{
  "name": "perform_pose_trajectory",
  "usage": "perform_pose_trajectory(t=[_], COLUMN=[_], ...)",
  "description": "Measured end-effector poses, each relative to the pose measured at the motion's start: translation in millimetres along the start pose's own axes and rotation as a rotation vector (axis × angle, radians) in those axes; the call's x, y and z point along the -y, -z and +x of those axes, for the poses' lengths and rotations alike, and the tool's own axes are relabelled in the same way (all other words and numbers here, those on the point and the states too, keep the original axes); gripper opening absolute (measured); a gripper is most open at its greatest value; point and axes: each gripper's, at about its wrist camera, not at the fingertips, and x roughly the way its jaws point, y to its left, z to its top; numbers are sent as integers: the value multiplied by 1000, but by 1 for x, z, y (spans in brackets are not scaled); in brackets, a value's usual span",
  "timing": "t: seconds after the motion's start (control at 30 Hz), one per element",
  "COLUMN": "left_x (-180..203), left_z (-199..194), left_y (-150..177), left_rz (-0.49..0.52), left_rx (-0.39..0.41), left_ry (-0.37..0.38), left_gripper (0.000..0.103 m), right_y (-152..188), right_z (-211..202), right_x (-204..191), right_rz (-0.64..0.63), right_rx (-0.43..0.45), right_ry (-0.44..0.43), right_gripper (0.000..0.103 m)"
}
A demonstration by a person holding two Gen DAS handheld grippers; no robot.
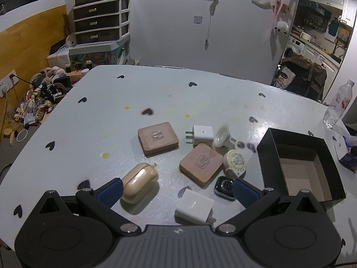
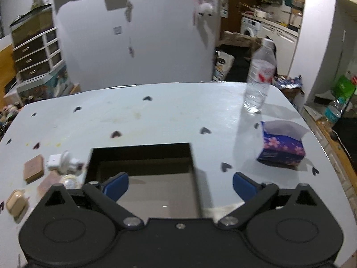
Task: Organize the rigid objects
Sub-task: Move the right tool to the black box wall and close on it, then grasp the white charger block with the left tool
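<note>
White heart-dotted counter [image 1: 93, 120]: left hand-held gripper [image 1: 177, 191] angled downward, jaws wide, straddling beige oblong earbud case [image 1: 140, 182], long axis running away; right hand-held gripper [image 2: 180, 186] wide, empty, over black open box [image 2: 142, 156].

Two close wrist views angled down, sharing the table [image 1: 93, 120] and black box [image 2: 142, 154].

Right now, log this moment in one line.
left tongs: open, over case and charger | right tongs: open, over box | box: empty
</note>
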Motion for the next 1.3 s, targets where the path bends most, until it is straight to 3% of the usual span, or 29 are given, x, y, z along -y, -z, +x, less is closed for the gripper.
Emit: perform_pose_trajectory(t=[0.33,0.4,0.47,0.57,0.63,0.7,0.77,0.93,1.07,1.3], left_x=[17,19,21,22,21,19,14,1,0,17], left_z=[27,34,42,55,63,68,75,92,104,96], left_y=[7,10,13,18,20,21,21,19,22,34], left_rz=[53,60,68,84,93,101,104,76,59,97], left_rx=[-10,-26,-45,-84,-101,-115,-131,-189,-256,-309], left_ry=[-2,12,17,27,24,24,37,116,167,184], left_gripper=[103,101,96,94,93,93,90,79,64,59], right_y=[16,22,29,36,39,40,41,41,40,41], right_z=[48,60,71,83,89,92,94,94,94,95], right_x=[42,43,45,46,45,44,43,41,41,44], right_rz=[34,37,47,60,63,60,57,50,53,68], right_rx=[-111,-141,-175,-217,-239,-259,-276,-285,-285,-296], right_ry=[-65,-60,-66,-117,-123,-120,-123,-119,-118,-122], right_gripper=[69,53,44,43,33,16,10,10,10,10])
